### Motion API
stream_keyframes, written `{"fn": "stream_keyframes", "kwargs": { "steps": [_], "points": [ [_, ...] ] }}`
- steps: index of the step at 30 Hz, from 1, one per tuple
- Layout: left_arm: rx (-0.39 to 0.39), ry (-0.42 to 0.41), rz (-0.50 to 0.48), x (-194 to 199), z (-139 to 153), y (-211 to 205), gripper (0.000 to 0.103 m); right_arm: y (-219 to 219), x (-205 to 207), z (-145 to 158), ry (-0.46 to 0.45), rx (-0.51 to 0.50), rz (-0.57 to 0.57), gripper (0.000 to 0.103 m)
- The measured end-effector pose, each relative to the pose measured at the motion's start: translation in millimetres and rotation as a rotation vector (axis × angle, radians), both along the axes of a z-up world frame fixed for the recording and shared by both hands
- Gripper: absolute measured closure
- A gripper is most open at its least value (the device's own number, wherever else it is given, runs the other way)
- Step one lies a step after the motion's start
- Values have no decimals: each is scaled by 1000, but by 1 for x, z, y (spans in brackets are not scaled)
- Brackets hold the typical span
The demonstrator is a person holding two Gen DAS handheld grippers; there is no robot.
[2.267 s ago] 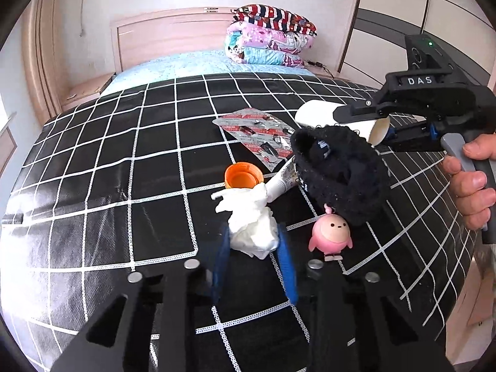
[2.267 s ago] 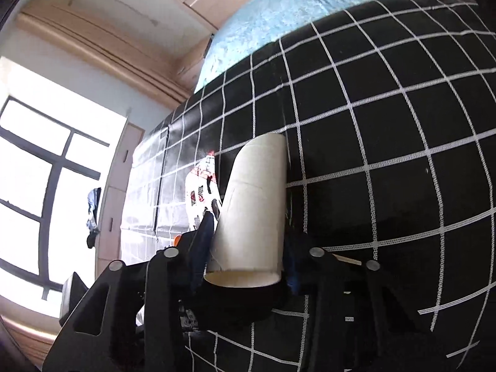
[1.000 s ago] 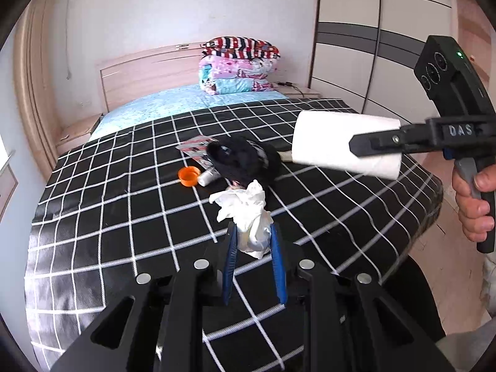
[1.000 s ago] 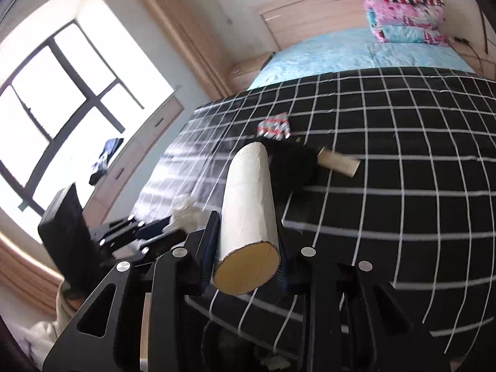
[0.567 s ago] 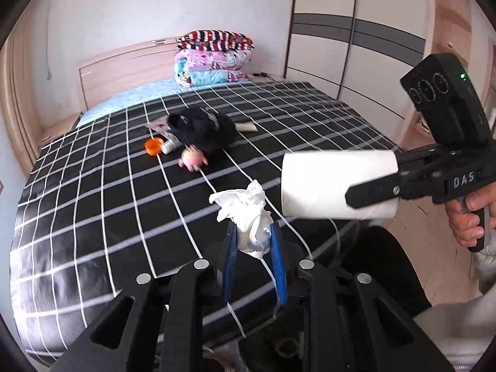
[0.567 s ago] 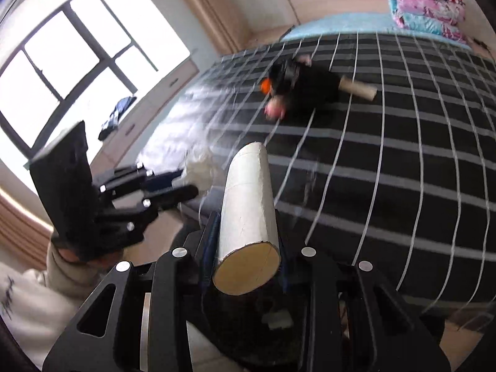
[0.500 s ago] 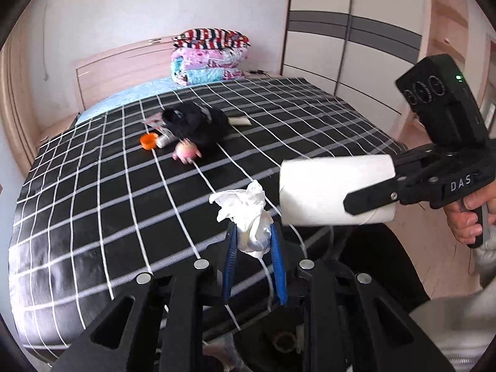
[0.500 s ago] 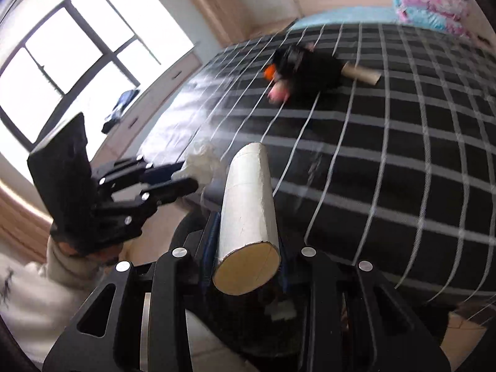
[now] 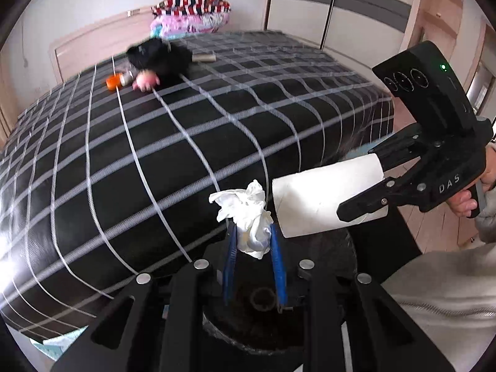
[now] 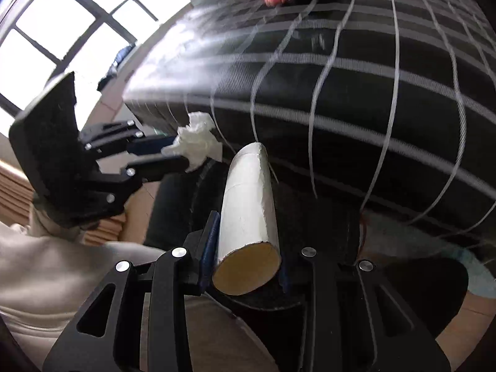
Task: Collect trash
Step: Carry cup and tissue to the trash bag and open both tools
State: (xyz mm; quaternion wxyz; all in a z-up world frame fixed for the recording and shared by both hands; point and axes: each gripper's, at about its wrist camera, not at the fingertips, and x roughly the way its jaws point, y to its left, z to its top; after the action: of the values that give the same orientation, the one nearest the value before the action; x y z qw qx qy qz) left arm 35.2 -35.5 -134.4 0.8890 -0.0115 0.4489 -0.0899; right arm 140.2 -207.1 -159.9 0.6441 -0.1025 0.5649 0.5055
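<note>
My left gripper [image 9: 252, 232] is shut on a crumpled white tissue [image 9: 248, 214] that sticks up between its blue pads. Right beside it, my right gripper [image 9: 365, 204] is shut on a white cardboard tube [image 9: 322, 198] lying crosswise. In the right wrist view that gripper [image 10: 245, 241] clamps the tube [image 10: 248, 204] near its open end. The left gripper [image 10: 173, 155] and tissue [image 10: 198, 144] show just left of the tube's tip. Both grippers point down over a black bin [image 9: 347, 257] at the foot of the bed; the bin [image 10: 173, 210] lies dark under the tube.
The bed [image 9: 217, 117] has a black cover with white checks. Far up on it lie a black hat [image 9: 158, 55], a pink toy [image 9: 145, 82], an orange cap [image 9: 113, 82] and a small brown tube [image 9: 203, 57]. A person's grey sleeve [image 9: 434, 294] fills the lower right.
Both grippers have drawn back from the things on the bed and sunk to its foot edge, tissue and tube still held. The black bin has come into view beneath them.
</note>
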Motion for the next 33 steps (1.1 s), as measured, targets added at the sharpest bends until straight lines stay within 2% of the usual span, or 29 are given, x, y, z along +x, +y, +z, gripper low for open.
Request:
{"fn": "stream_keyframes", "kwargs": {
  "steps": [9,16,21,23,25,28,29,31,33],
  "points": [
    [-25,145,4,3,-60,-8,82,13,-6,-52,-28,-168,23,70],
    [-58,219,19,10,-94,-10,82,21,-9,-71,-41,-209,22,71],
    [-45,231,38,12,-96,-13,80,22,-10,-68,-40,-189,22,71],
    [-47,237,41,12,-97,-14,74,21,-9,-63,-43,-179,11,71],
    [-51,236,41,14,-97,-17,74,17,-6,-61,-46,-174,7,71],
    [-52,237,43,14,-96,-15,72,15,-5,-54,-47,-158,3,64],
    [-54,233,45,14,-95,-13,71,15,-6,-52,-49,-154,5,63],
    [-56,225,50,13,-92,-10,62,15,-5,-49,-51,-149,4,62],
    [-56,215,55,12,-89,-7,62,15,-5,-46,-53,-140,2,61]
  ]
}}
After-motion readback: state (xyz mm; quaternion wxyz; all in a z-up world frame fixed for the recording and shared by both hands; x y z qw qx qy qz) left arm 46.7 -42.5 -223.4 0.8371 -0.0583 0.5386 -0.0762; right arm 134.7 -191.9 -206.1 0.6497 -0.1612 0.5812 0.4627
